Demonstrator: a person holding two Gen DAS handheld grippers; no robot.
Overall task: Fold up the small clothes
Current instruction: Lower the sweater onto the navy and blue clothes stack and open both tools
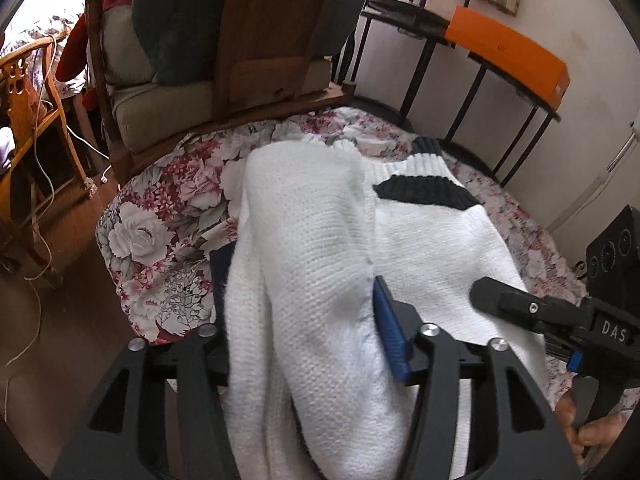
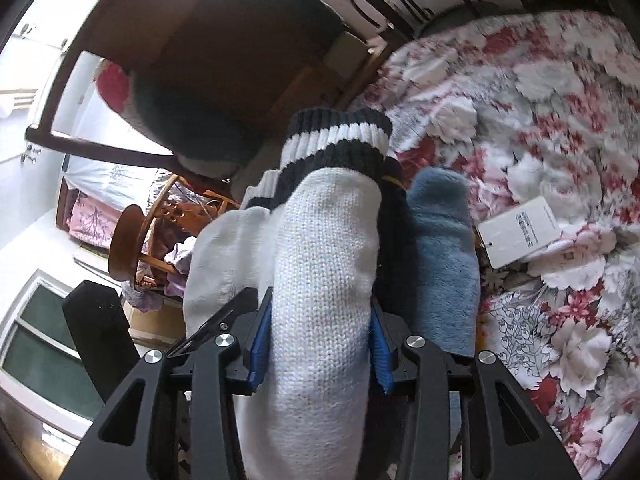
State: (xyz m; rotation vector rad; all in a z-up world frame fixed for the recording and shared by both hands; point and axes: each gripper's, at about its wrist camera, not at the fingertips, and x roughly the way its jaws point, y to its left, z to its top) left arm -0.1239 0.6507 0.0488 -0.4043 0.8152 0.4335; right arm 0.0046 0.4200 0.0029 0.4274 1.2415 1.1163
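The white sock (image 1: 312,280) lies over the bed (image 1: 160,208), draped through the left hand-held gripper (image 1: 304,320). One blue pad (image 1: 390,332) shows beside the knit; the other is hidden under the sock. I cannot tell if this gripper squeezes the sock or stands loose around it.

Just right of the sock, the right hand-held gripper (image 2: 318,344) has blue pads (image 2: 260,344) touching the sock on both sides, so it looks clamped on it.

What could go wrong: I think the thick knit may slide out if either grip is weak. Then the sock falls crooked and the fold is lost. The sock may also land on the blue sock (image 2: 444,256) right of it, and the two get mixed.

The left view shows the sock spread flat, its black stripe (image 1: 424,194), and a person's hand (image 1: 588,432) holding the right gripper. The right view shows the striped cuff (image 2: 340,144), the blue sock and a paper tag (image 2: 520,236) further right of the sock.
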